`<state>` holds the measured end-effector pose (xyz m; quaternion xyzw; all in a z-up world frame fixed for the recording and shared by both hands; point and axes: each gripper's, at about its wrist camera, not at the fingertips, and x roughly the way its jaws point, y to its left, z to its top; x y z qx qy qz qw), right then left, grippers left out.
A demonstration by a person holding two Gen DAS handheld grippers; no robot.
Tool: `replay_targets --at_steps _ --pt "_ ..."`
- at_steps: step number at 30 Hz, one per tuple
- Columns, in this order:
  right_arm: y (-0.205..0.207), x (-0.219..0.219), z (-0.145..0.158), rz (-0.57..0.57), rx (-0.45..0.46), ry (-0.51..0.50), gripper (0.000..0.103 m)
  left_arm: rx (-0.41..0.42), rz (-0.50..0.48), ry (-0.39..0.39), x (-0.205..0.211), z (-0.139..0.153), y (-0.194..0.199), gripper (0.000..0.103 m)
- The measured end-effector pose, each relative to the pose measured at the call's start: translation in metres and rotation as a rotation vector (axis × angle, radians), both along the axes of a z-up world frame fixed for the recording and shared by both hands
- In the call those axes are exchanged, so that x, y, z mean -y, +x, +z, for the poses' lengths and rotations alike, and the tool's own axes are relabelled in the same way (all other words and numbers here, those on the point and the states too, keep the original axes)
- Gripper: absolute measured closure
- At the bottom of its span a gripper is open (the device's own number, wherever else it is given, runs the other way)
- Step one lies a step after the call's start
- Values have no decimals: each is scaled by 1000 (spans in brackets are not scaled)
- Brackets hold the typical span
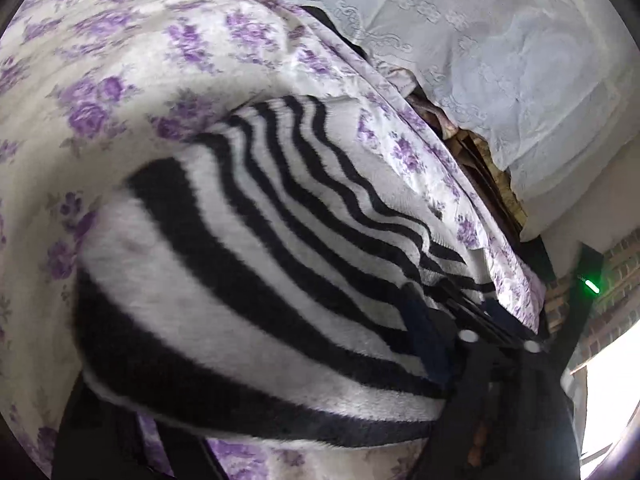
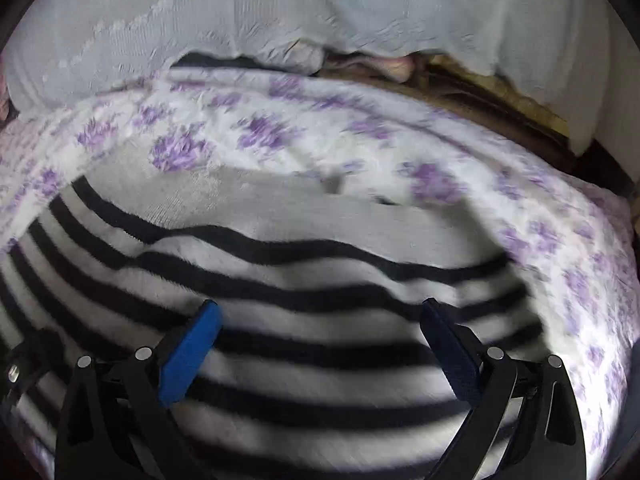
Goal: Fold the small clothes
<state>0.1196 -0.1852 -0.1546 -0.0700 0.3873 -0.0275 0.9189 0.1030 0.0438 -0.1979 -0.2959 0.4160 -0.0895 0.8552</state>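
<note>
A fuzzy black-and-white striped garment (image 1: 248, 248) lies bunched on a bedsheet with purple flowers (image 1: 120, 60). In the left wrist view it bulges up between the fingers of my left gripper (image 1: 248, 320). The jaws stand wide. The dark blue right pad (image 1: 428, 340) sits against the cloth's edge, and the left finger is buried under the fabric. In the right wrist view my right gripper (image 2: 320, 304) hovers open just over the same striped garment (image 2: 320, 272), its blue pads (image 2: 192, 352) far apart with nothing pinched between them.
A pale lace cover (image 1: 500, 60) hangs at the back over brownish folded things (image 1: 480, 160). A brick wall (image 1: 616, 276) and a black post with a green light (image 1: 591, 286) stand at the far right, beside a bright window. The flowered bedsheet (image 2: 280, 132) spreads around the garment.
</note>
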Motion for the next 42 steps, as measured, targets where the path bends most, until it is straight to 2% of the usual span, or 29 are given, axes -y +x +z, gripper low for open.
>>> replay_targets --at_steps 2,4,5,8,11,13,15,17,19,20,21,22,25,28,30,31,33,35,37,40,42 --pt "-20 9 0 20 16 -1 3 1 -6 14 4 1 2 16" --pt "-33 12 -19 48 -35 19 3 1 -1 21 5 1 3 14" --pt "-40 15 -24 43 -10 36 3 1 -2 24 5 1 4 15" --pt "-37 25 -19 41 -60 102 3 -1 5 46 5 1 3 24" --pt "-36 23 -4 32 -14 91 3 -4 15 31 -1 -1 1 30" --pt "-21 17 11 26 20 45 3 -5 17 32 -1 -1 1 30" --pt "3 4 17 29 -3 11 3 -4 16 47 1 -1 1 30" --pt "33 -7 12 8 -46 -47 4 -2 18 49 1 -1 0 29" --pt "59 -15 -13 -22 -129 -111 4 0 19 42 0 -1 0 27" --pt "65 -16 -24 -26 -151 -106 4 1 18 42 1 -1 1 27" --pt "64 -9 -25 -41 -120 -53 3 2 14 48 2 -1 1 25" --pt "64 -5 -23 -47 -129 -22 3 3 11 54 4 -1 1 22" --pt "40 7 -9 -33 -91 24 4 6 6 64 7 0 3 18" --pt "-17 8 2 26 -12 10 3 7 7 58 7 -1 4 16" --pt "-42 3 -11 79 -28 -15 3 7 8 61 8 0 5 16" --pt "-52 2 -19 76 1 -22 3 6 5 69 9 0 5 16" --pt "-52 6 -17 74 -4 7 3 6 1 88 11 0 5 20" --pt "-46 13 -15 77 -29 52 3 2 13 120 11 1 3 32" --pt "-55 20 -10 70 1 83 3 0 22 112 7 -1 2 39" --pt "-64 27 0 45 59 69 3 -2 36 90 1 -2 2 49" --pt "-64 35 -1 26 66 76 3 -3 42 76 -2 -3 3 54"
